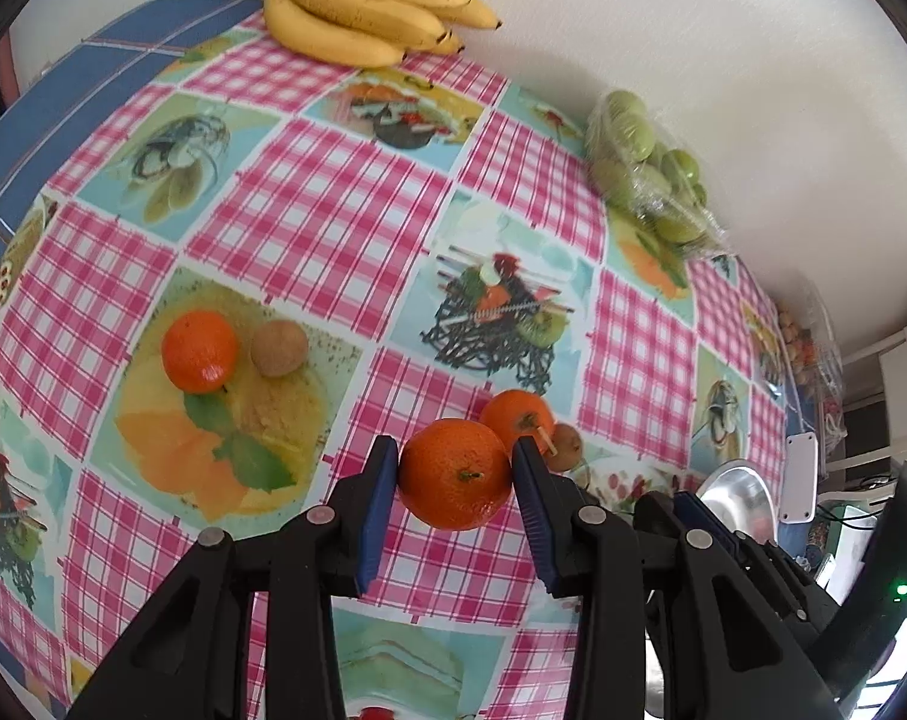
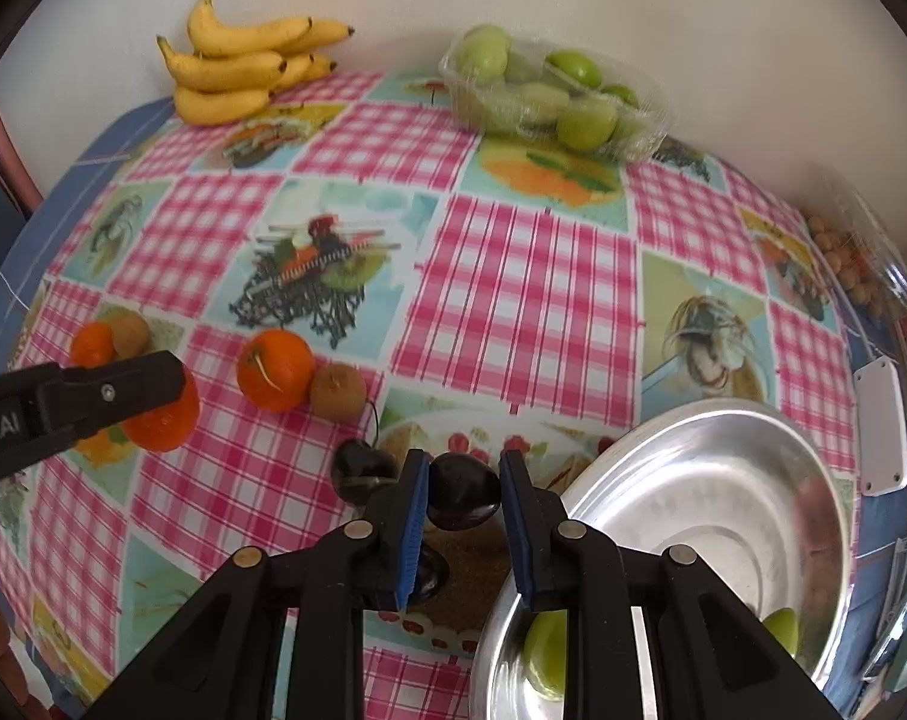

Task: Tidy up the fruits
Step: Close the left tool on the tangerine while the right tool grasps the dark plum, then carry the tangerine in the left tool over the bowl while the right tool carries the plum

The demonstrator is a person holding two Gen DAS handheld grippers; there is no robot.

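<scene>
My left gripper (image 1: 456,468) is shut on an orange mandarin (image 1: 456,474), held just above the checked tablecloth (image 1: 309,210); from the right wrist view that mandarin (image 2: 165,420) shows behind the left gripper's black finger (image 2: 111,390). My right gripper (image 2: 462,489) is shut on a dark plum (image 2: 462,492), beside the rim of a steel bowl (image 2: 705,516). Another dark plum (image 2: 360,468) lies just left of it, and a third is half hidden under the left finger. Two green fruits (image 2: 543,648) lie in the bowl.
A second mandarin (image 2: 276,369) and a kiwi (image 2: 338,391) lie mid-table; another mandarin (image 1: 200,351) and kiwi (image 1: 279,348) lie farther left. Bananas (image 2: 237,69) and a clear tray of green fruits (image 2: 555,93) stand by the wall. A box of small nuts (image 2: 849,258) sits at the right edge.
</scene>
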